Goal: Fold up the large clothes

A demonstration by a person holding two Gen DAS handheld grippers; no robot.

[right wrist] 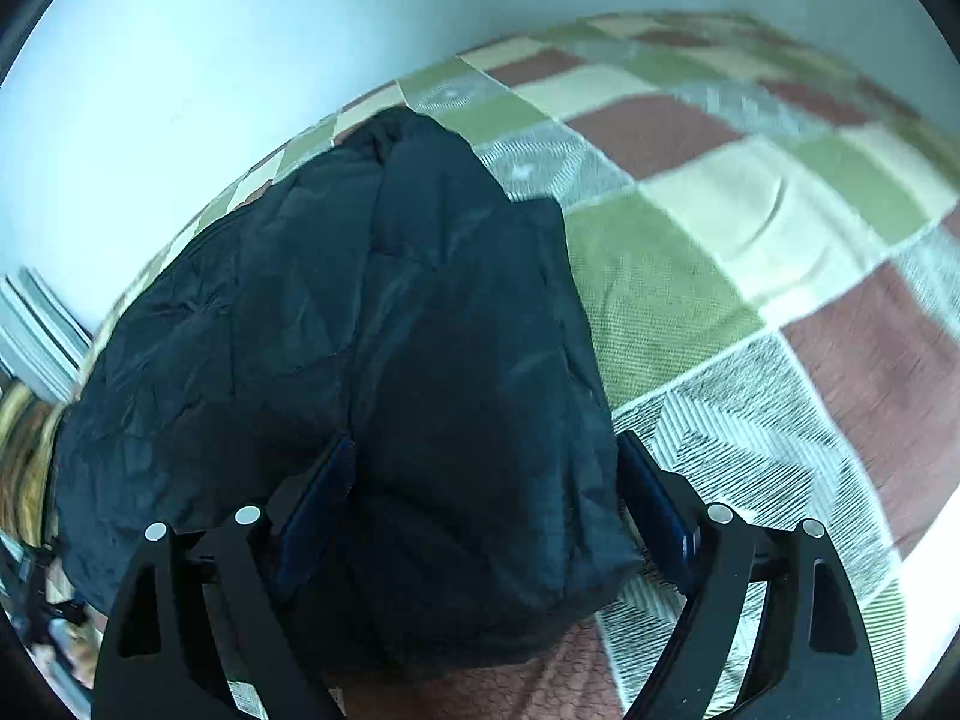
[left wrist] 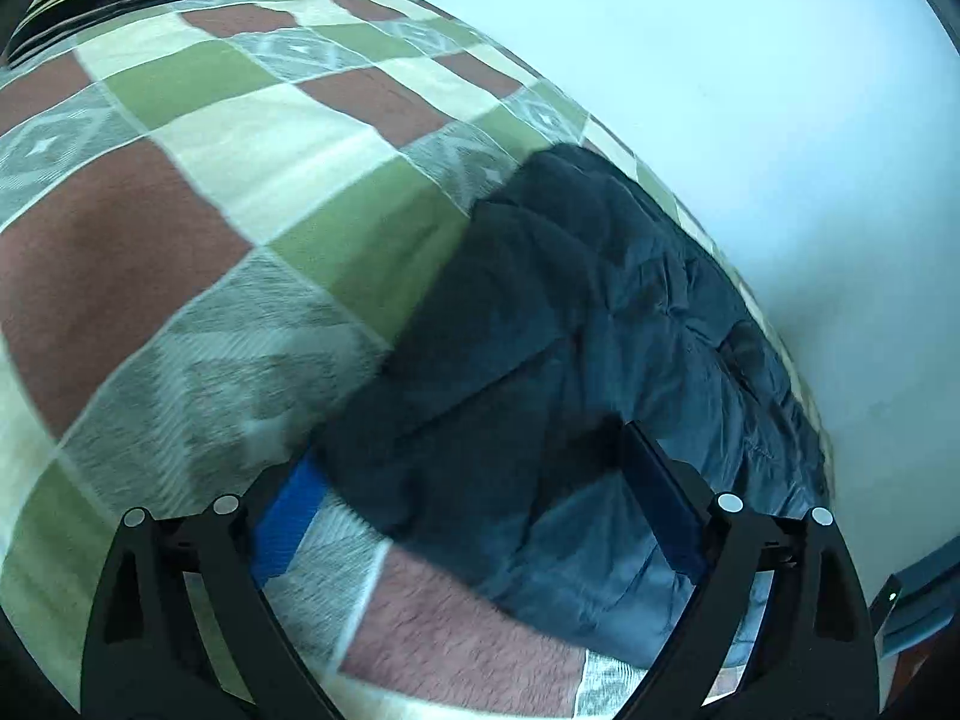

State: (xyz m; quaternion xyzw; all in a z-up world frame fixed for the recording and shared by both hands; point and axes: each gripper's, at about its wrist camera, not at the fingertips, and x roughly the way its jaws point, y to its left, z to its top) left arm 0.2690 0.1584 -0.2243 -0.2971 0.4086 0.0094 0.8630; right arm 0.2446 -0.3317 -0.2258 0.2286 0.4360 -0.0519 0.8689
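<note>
Both claws [left wrist: 474, 510] [right wrist: 483, 504] wide open w/ jacket [right wrist: 360, 360] between.

A bedroom at home: a checked bedspread [left wrist: 240, 192] against a plain wall [left wrist: 750, 90].

The dark navy jacket [left wrist: 540, 324] lies in a folded, bunched heap on the checked bedspread [left wrist: 198, 192], close along the edge that meets the pale wall. Its cloth is thin, slightly glossy and quilted, crossed by many fine creases and stitched seams. From the right wrist view the jacket [right wrist: 372, 360] reads as a rounded mound, narrower at its far end and broad and puffed at the near end, with one layer lapped over another along a seam running down its middle. It rests flat, its near edge reaching a brown square.
</note>
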